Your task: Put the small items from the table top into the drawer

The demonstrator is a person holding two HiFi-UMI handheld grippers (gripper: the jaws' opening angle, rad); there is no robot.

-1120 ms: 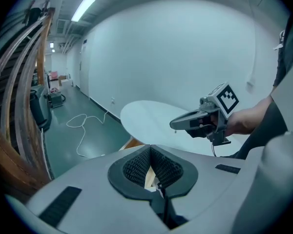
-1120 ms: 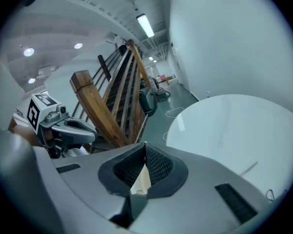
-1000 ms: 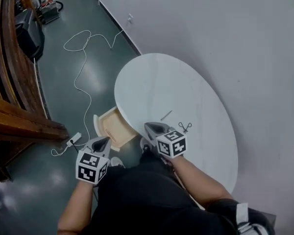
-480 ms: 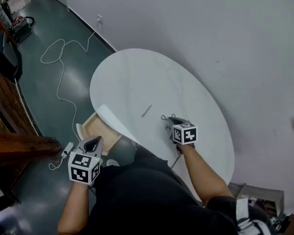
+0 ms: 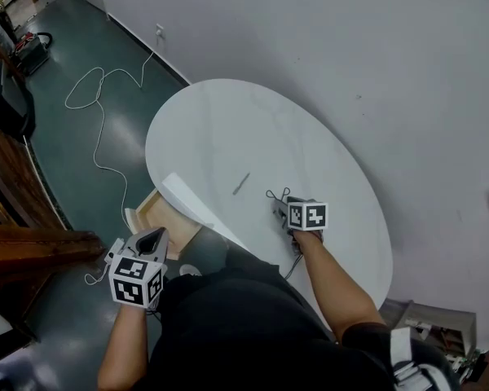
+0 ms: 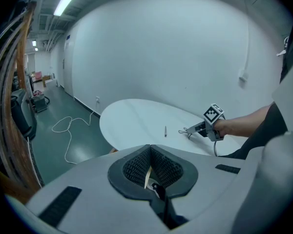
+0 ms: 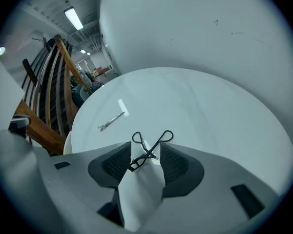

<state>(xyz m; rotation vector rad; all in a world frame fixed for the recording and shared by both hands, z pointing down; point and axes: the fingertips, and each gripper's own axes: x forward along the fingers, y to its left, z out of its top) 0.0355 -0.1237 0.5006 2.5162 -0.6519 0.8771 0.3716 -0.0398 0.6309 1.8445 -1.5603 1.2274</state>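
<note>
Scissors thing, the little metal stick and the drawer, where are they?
scissor-like tool (image 7: pixel 149 152), right gripper view, where its arms cross.
metal stick (image 7: pixel 111 120), right gripper view, its middle.
drawer (image 5: pixel 156 216), head view, its bare wooden bottom.

Out of sight / unresolved
Drawer (image 5: pixel 153 213) mostly tucked under table (image 5: pixel 228 129) rim, inside unseen; slim metal piece (image 5: pixel 241 183) too small to name.
</note>
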